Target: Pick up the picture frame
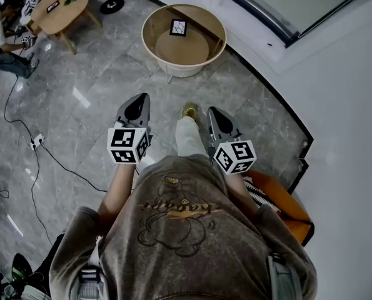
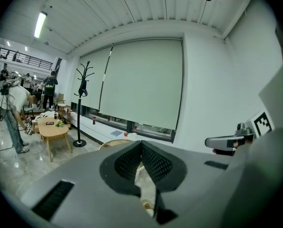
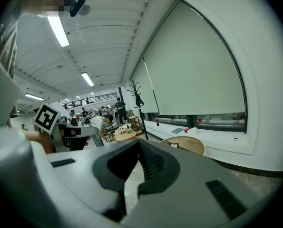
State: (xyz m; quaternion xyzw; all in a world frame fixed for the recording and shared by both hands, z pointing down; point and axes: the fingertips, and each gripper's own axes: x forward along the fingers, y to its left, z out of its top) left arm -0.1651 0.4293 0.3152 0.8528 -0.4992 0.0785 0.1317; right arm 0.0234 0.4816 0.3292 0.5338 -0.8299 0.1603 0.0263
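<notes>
The picture frame (image 1: 179, 27), small and dark-edged, lies on a round, pale wooden table with a raised rim (image 1: 153, 47), ahead of me across the marble floor. In the right gripper view the frame (image 3: 174, 145) shows as a small square on that table (image 3: 191, 146). My left gripper (image 1: 139, 99) and right gripper (image 1: 213, 112) are held side by side in front of my body, well short of the table. Both are shut with nothing between the pads. Each gripper view looks along closed jaws, left gripper (image 2: 141, 144) and right gripper (image 3: 140, 144), toward the room.
A low oval wooden table (image 1: 57, 11) and a coat stand's base (image 1: 112, 5) stand far left, with a seated person nearby. A cable (image 1: 35, 161) runs over the floor at left. An orange object (image 1: 286, 205) sits at my right. A curved window ledge (image 1: 254, 36) borders the floor behind the round table.
</notes>
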